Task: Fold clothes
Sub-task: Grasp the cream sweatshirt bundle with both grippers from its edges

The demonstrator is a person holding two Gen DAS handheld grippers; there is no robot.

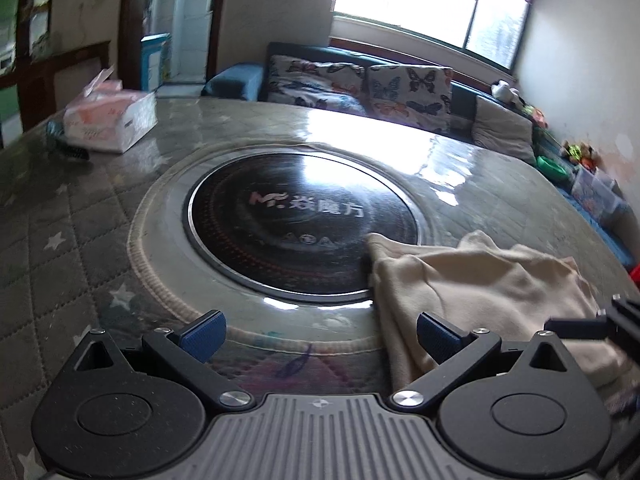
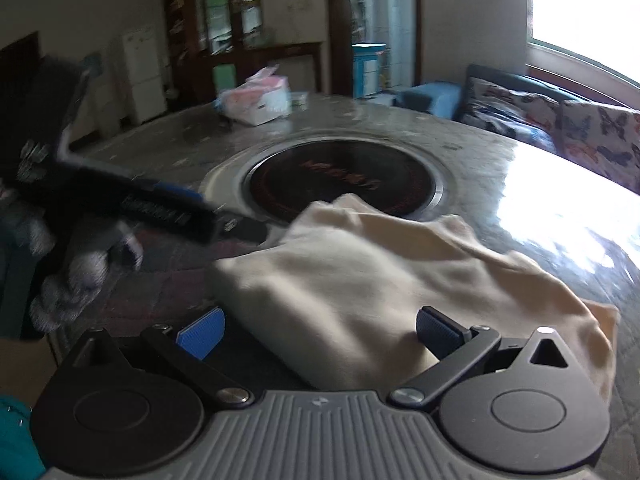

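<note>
Glossy tabletop (image 1: 440,168) — cream garment (image 2: 360,280) bunched near its edge; my left gripper (image 1: 318,334) and right gripper (image 2: 318,332) gape empty — next, pinch a hem.

Both grippers hover with jaws spread wide: the left gripper (image 1: 320,334) reaching in low, the right gripper (image 2: 320,332) alongside, a gloved hand (image 2: 76,272) blurred.
</note>
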